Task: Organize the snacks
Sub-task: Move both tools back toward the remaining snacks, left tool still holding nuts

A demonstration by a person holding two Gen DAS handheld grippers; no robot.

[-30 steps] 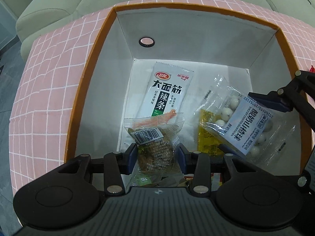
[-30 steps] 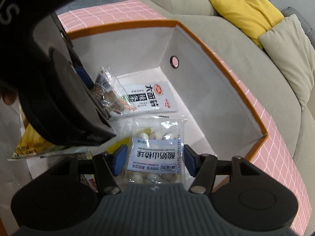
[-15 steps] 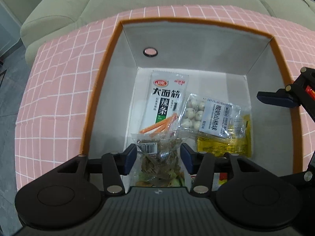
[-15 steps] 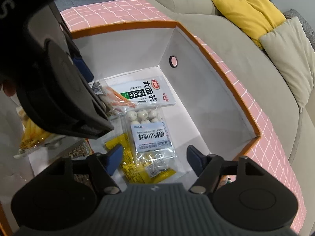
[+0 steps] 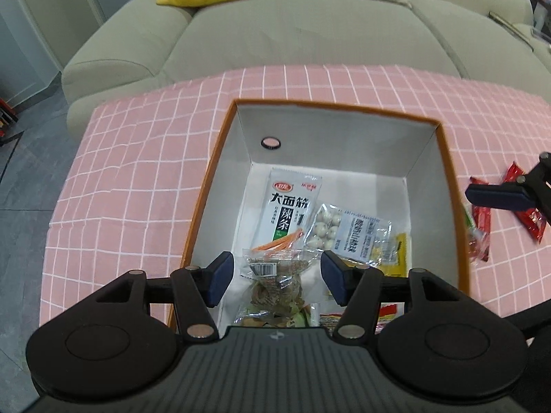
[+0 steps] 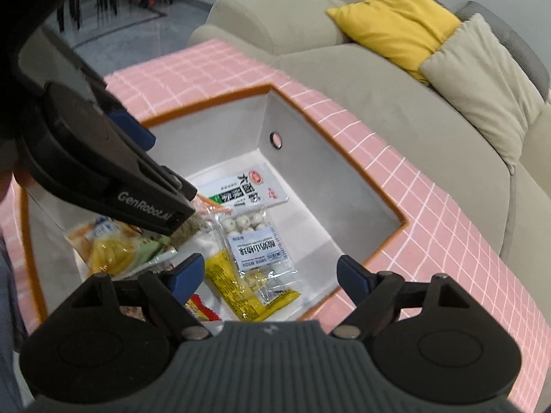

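An orange-rimmed box (image 5: 427, 144) (image 6: 327, 172) with white walls holds several snack packets. On its floor lie a white spicy-strip packet (image 5: 289, 206) (image 6: 241, 189), a clear bag of white yogurt balls (image 5: 347, 234) (image 6: 255, 241), a clear bag of brown snack (image 5: 275, 275) and a yellow packet (image 5: 399, 251) (image 6: 241, 292). My left gripper (image 5: 277, 273) hangs above the brown bag, its jaws opening and touching nothing. My right gripper (image 6: 270, 270) hangs above the yogurt-ball bag, jaws also opening and empty.
The box stands on a pink checked tablecloth (image 5: 137, 172). Red packets (image 5: 482, 213) lie on the cloth right of the box. A yellow-green packet (image 6: 110, 251) sits at the box's near end. A beige sofa (image 5: 292, 34) with a yellow cushion (image 6: 396, 24) stands behind.
Both grippers have let go of their packets, which now lie on the box floor. Both have risen out of the box with their jaws spread wider.
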